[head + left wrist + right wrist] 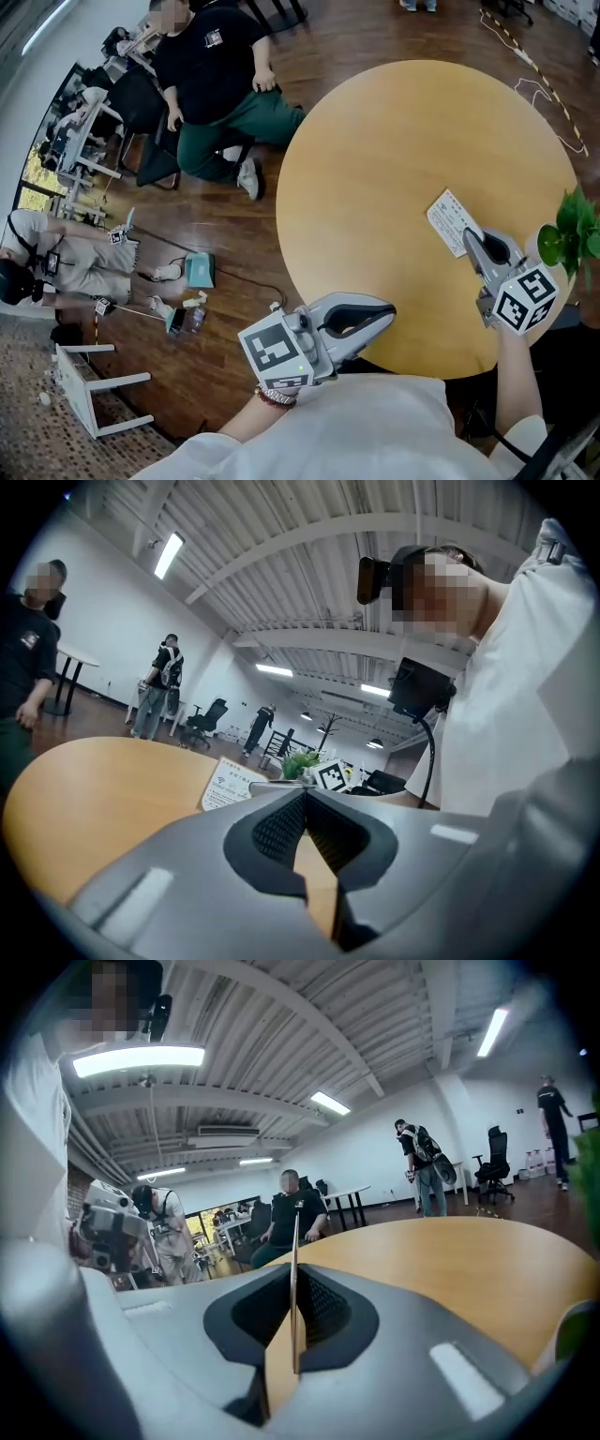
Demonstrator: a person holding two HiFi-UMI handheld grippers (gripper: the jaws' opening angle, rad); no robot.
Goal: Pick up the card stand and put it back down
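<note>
The card stand [451, 220], a thin white printed card, stands on the round wooden table [394, 150] near its right edge. My right gripper [470, 236] is shut on the card's near end. In the right gripper view the card stand [294, 1241] shows edge-on as a thin upright line pinched between the pads of my right gripper [294, 1274]. My left gripper [391, 309] hovers at the table's near edge, shut and holding nothing. In the left gripper view the jaws of my left gripper [305, 793] meet, and the card stand [229, 783] shows farther along the table.
A green plant [571, 235] stands at the table's right edge, just beyond my right gripper. A person in a black shirt [216, 75] sits on the wooden floor to the left. A teal box [200, 270] and an overturned white stool [89, 386] lie on the floor.
</note>
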